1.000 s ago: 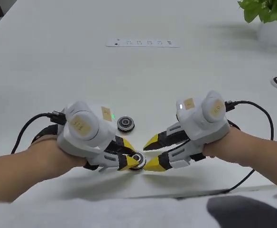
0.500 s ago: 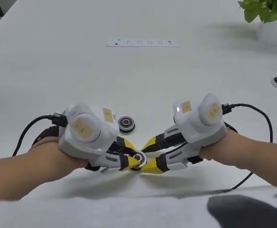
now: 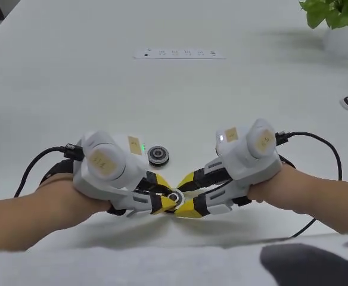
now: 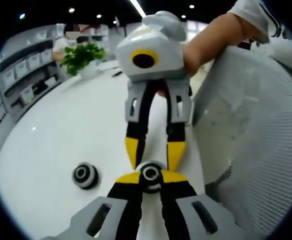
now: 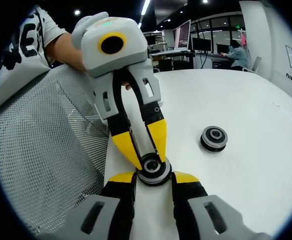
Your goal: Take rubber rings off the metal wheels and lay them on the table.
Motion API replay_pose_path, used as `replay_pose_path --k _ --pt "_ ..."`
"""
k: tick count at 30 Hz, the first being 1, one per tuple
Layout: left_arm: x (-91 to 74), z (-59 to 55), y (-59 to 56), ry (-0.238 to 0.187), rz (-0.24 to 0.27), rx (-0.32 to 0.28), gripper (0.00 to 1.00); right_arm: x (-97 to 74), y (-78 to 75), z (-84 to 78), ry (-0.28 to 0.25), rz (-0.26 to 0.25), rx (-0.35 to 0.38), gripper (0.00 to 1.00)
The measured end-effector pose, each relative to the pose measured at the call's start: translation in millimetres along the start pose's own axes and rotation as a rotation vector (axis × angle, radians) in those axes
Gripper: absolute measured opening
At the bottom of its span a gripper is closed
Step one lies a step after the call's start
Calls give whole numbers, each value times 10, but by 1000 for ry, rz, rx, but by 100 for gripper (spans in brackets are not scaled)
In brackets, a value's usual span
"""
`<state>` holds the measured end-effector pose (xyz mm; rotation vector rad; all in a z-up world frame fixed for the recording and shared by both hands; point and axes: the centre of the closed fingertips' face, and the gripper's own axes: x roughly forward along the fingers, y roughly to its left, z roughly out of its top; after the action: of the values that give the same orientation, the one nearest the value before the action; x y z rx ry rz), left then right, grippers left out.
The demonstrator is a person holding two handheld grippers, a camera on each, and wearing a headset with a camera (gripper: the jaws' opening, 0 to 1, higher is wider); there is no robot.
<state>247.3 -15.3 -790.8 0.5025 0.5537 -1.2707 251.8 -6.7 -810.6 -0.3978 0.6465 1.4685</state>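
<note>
Small silver metal wheel with black rubber ring (image 3: 174, 198) sits lower centre, clamped in left claw (image 4: 151, 177); right claw (image 5: 153, 178) straddles it, grip unclear. A slipping pinch could flick it away.

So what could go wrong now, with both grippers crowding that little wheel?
The wheel is tiny and pinched only by the tips of the left gripper; if the right gripper tugs at it, it may slip free. All this sits near the front edge of the table, so a dropped wheel might roll off.
</note>
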Motion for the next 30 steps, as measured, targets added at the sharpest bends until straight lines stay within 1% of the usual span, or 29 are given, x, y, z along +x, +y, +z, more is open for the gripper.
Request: replay_pose_path --k 12,16,17,30 --pt "15 -11 24 -2 0 1 13 -14 16 -10 9 -1 -12 23" --pt "15 -13 26 -4 0 0 13 -28 7 -50 29 -4 -28 21" --pt "17 -15 30 -4 0 -1 13 -32 6 -43 22 -4 -19 21" --pt "26 -21 50 -8 2 -6 13 -62 8 -57 22 -3 13 18"
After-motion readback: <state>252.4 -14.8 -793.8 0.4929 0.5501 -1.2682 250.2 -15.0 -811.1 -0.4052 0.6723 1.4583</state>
